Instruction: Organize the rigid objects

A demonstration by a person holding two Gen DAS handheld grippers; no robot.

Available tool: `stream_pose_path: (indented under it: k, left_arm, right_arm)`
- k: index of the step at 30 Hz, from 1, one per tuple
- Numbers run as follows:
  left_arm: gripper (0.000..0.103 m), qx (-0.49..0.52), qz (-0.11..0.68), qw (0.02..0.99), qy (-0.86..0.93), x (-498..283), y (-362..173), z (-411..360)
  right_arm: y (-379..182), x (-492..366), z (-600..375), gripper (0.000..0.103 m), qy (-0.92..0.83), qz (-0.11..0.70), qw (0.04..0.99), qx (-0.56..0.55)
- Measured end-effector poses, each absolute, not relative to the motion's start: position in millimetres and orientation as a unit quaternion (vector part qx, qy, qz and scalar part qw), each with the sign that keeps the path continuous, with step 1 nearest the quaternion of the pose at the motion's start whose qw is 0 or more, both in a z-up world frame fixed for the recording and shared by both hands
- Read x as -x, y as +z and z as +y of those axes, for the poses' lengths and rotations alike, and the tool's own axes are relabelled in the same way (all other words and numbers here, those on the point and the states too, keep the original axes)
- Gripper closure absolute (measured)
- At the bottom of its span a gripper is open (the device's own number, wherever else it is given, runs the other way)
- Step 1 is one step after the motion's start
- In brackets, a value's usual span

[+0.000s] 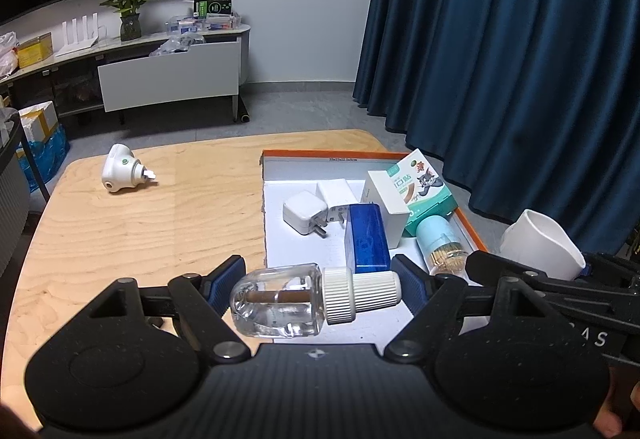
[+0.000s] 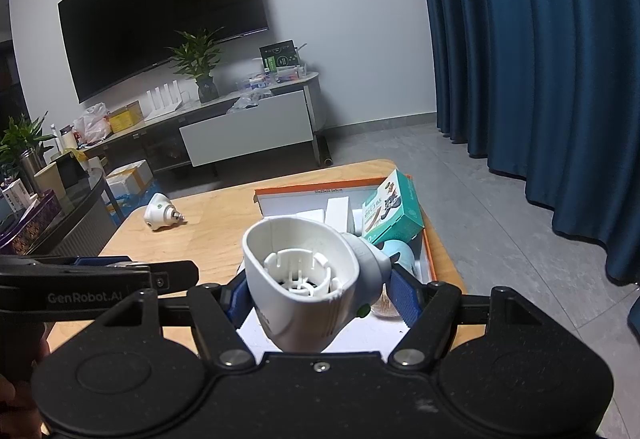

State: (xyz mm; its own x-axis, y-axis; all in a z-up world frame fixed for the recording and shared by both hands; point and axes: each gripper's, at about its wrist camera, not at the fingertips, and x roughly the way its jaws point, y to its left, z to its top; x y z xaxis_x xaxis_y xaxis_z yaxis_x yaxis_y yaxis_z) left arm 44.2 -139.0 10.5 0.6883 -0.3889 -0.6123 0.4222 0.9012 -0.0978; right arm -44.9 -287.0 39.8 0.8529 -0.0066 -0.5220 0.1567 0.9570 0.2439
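Clamping endwise, the left gripper (image 1: 316, 281) pinches a clear refill bottle (image 1: 280, 303), glassy, slippery, light. The right gripper (image 2: 320, 291) squeezes a hollow white vaporizer housing (image 2: 304, 275) above the tray (image 1: 474, 231); its twin (image 1: 122, 175) lies at ten o'clock.

The left gripper (image 1: 320, 279) and right gripper (image 2: 316, 291) are matte black plastic — triangular cut-out linkages, round silver pivot screws, two big circular discs at the base. The jaws carry ribbed blue pads. White lettering reads "GenRobot.AI" on one side.
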Motion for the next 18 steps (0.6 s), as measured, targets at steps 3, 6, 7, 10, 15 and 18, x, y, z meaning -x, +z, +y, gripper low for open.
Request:
stream_pose_path:
  k: [3, 6, 7, 10, 15, 18]
  left_arm:
    - [0.022, -0.025, 0.327, 0.919, -0.219, -45.1, 10.4, -138.2]
    - [0.022, -0.025, 0.328, 0.919, -0.218, -46.1, 10.6, -137.9]
    - [0.022, -0.025, 0.328, 0.919, -0.218, -46.6, 10.7, -137.7]
    - [0.022, -0.024, 0.328, 0.919, -0.217, -47.3, 10.7, -137.8]
    - [0.022, -0.025, 0.326, 0.919, -0.218, -49.4, 11.9, -138.8]
    - [0.022, -0.025, 0.325, 0.92, -0.219, -50.1, 12.3, -138.9]
  right_arm:
    - [39.8, 44.0, -287.4, 0.021, -0.042, 0.268, 0.952, -0.139]
    - [39.6, 42.6, -287.1, 0.021, -0.041, 0.269, 0.952, -0.139]
    - [39.6, 42.6, -287.1, 0.021, -0.042, 0.269, 0.952, -0.139]
    - [39.4, 41.7, -287.4, 0.021, -0.042, 0.27, 0.952, -0.139]
    - [39.5, 40.9, -287.6, 0.021, -0.041, 0.269, 0.952, -0.138]
    - [39.9, 39.4, -286.6, 0.021, -0.041, 0.269, 0.952, -0.137]
